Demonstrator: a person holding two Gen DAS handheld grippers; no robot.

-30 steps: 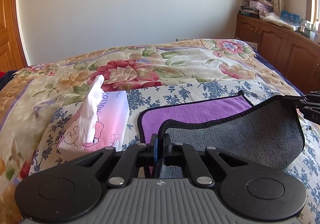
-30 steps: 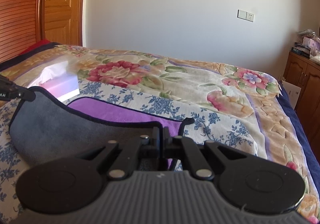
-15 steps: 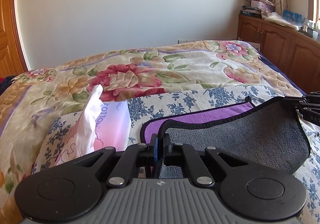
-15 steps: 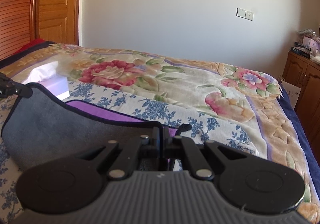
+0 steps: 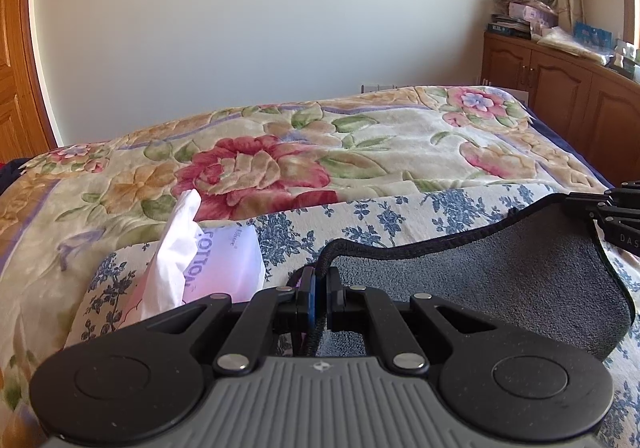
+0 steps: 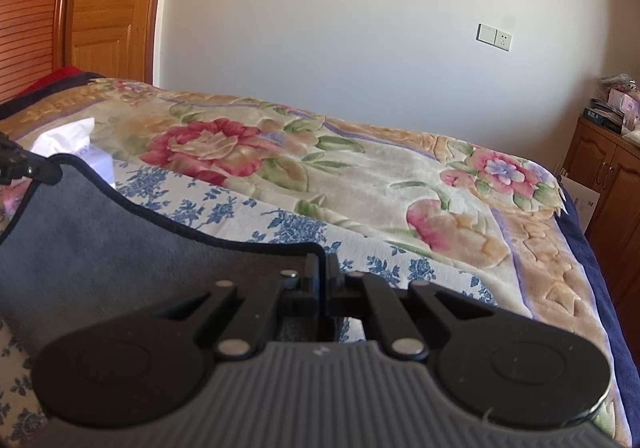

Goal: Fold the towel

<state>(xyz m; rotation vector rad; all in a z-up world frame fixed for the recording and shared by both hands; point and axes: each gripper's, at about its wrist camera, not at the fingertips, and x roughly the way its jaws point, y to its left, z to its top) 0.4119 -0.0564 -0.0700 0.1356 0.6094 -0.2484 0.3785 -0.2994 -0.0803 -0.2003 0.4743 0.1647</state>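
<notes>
The towel [image 5: 500,284] is grey on the side facing me, with a black hem; its purple side is now almost hidden. It hangs lifted between both grippers over the bed. My left gripper [image 5: 320,280] is shut on one towel corner. My right gripper [image 6: 322,268] is shut on the other corner; the towel [image 6: 120,248] stretches left from it. The right gripper's fingers [image 5: 608,212] show at the right edge of the left wrist view, and the left gripper's fingers [image 6: 28,168] at the left edge of the right wrist view.
A tissue box [image 5: 224,268] with a white tissue sticking up lies on the blue-flowered cloth [image 5: 400,216] left of the towel. A floral blanket [image 5: 280,160] covers the bed. Wooden cabinets [image 5: 560,96] stand at the right, a wooden door [image 6: 108,8] at the left.
Both grippers have carried the towel's held edge forward and up. The grey side now covers the purple side that showed before. The tissue box sits closer to the left gripper.
</notes>
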